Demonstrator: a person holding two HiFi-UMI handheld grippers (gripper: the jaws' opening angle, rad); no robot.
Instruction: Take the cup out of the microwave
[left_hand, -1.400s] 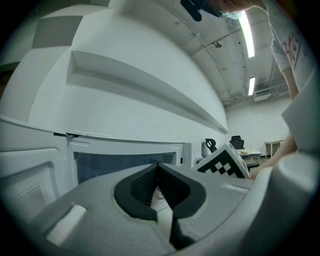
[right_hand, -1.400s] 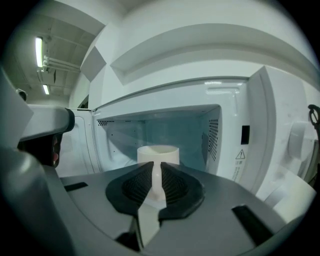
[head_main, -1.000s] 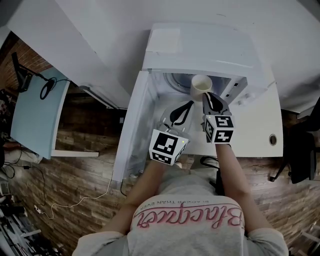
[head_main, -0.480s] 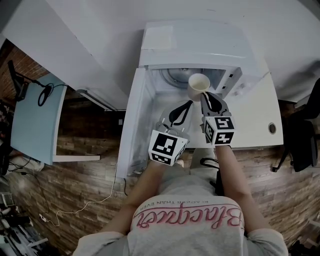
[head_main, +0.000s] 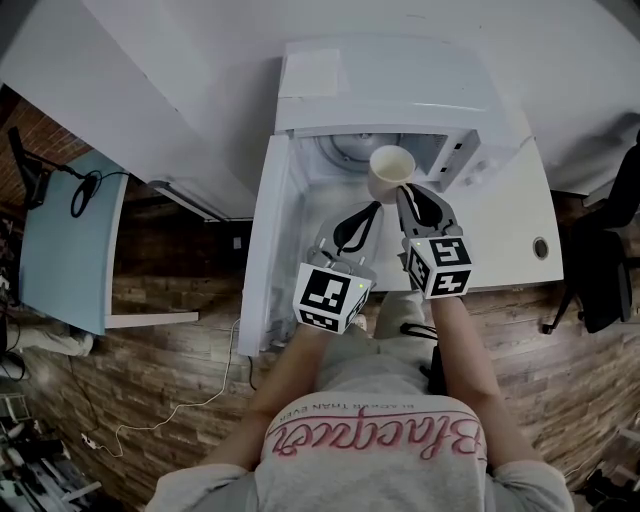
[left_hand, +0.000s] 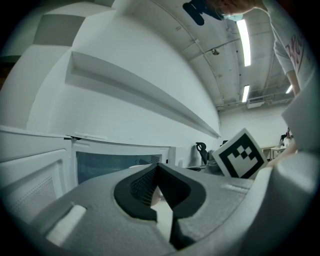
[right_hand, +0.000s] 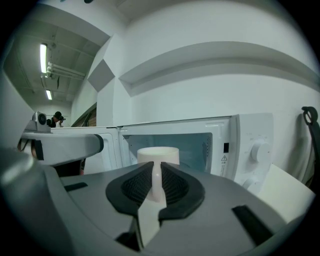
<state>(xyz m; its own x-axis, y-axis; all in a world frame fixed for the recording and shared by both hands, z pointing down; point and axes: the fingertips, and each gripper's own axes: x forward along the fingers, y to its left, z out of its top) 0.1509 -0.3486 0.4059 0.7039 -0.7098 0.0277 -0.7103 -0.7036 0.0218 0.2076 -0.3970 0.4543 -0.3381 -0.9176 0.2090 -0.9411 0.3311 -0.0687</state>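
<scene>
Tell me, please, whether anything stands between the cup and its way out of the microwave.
Nothing visible does. The right gripper holds the cup by its handle at the microwave's open front; the door stands wide open at the left, and the left gripper sits beside the path.

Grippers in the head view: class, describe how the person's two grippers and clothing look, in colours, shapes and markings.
The left gripper and right gripper match: pale grey bodies, black ribbed pads, and a white cube with black square markers behind each. The person wears a light short-sleeved T-shirt with pink lettering.
</scene>
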